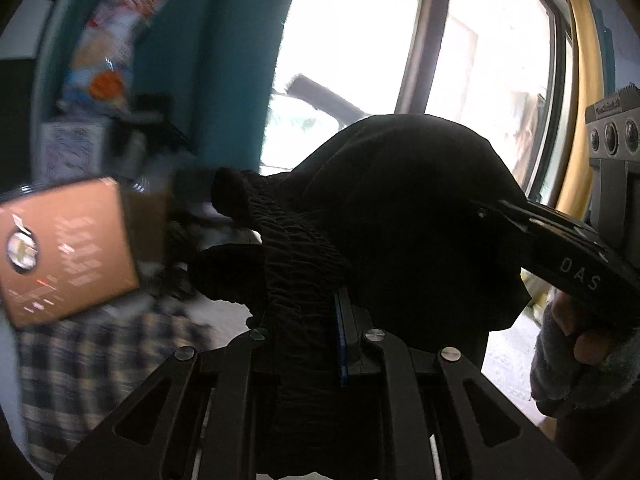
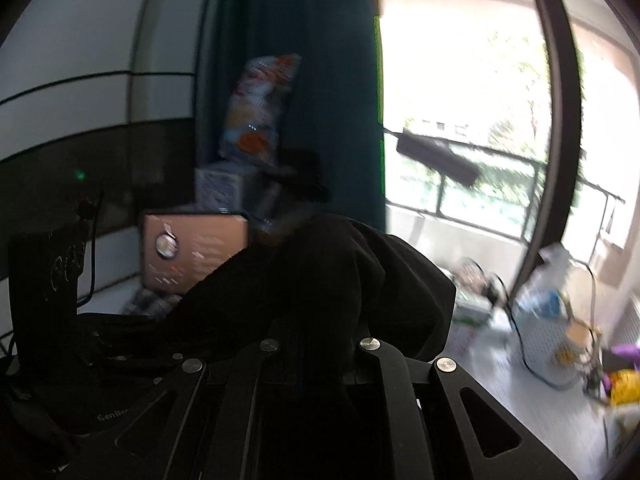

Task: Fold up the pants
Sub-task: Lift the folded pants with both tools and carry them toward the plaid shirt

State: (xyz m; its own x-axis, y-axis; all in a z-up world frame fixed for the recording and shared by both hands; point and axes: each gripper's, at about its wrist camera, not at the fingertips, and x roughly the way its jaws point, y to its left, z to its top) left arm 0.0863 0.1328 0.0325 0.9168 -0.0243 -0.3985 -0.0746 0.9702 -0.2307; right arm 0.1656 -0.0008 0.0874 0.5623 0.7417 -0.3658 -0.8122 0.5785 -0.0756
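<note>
Both my tongs—left [image 1: 320,320], right [image 2: 320,344]—grip the black pants [image 1: 400,208] aloft; no fold made yet.

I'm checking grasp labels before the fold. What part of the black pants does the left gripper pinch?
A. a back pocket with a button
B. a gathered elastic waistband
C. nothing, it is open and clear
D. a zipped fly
B: in the left wrist view the ruched waistband of the black pants runs down into the shut left gripper.
</note>
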